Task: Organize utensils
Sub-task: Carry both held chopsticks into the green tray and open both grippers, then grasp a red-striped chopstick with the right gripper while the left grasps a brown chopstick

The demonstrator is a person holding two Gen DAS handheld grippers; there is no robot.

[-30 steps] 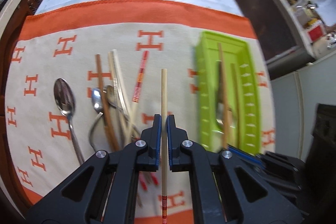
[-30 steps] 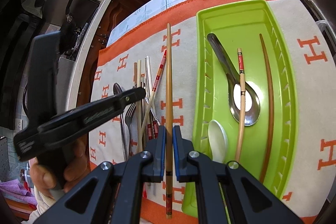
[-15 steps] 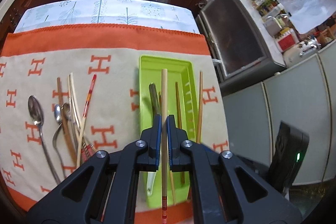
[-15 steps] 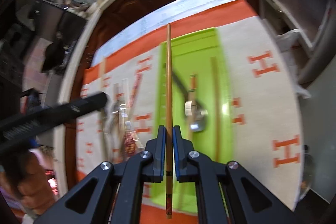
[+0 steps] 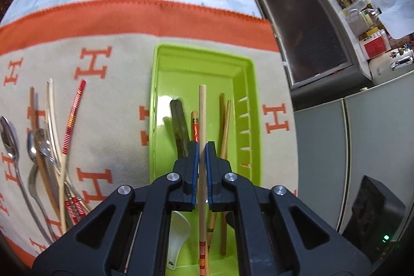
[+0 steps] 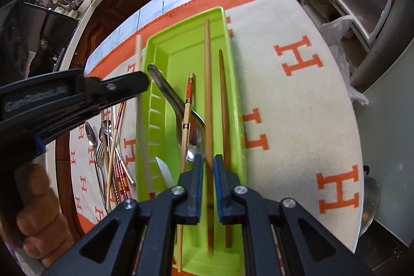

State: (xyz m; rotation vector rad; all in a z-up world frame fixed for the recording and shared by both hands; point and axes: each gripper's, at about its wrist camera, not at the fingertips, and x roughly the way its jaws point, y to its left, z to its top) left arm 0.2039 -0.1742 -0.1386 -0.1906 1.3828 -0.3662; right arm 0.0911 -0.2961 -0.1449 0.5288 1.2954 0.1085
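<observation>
I find my left hand-held gripper (image 5: 202, 146) clenched on a pale chopstick (image 5: 201, 115) over the green tray (image 5: 157, 100), while my right hand-held gripper (image 6: 207, 167), jaws just opening, has released the brown chopstick (image 6: 207, 74) lying between them.

Lime-green tray (image 5: 248, 84) on cream cloth (image 5: 116, 120)
Orange H letters, orange border; red-striped chopstick (image 5: 73, 113); blue-padded black left gripper (image 5: 202, 154).

Right claw (image 6: 207, 167) just opening, brown chopstick (image 6: 207, 95) loose between its pads, over green tray (image 6: 181, 48).
</observation>
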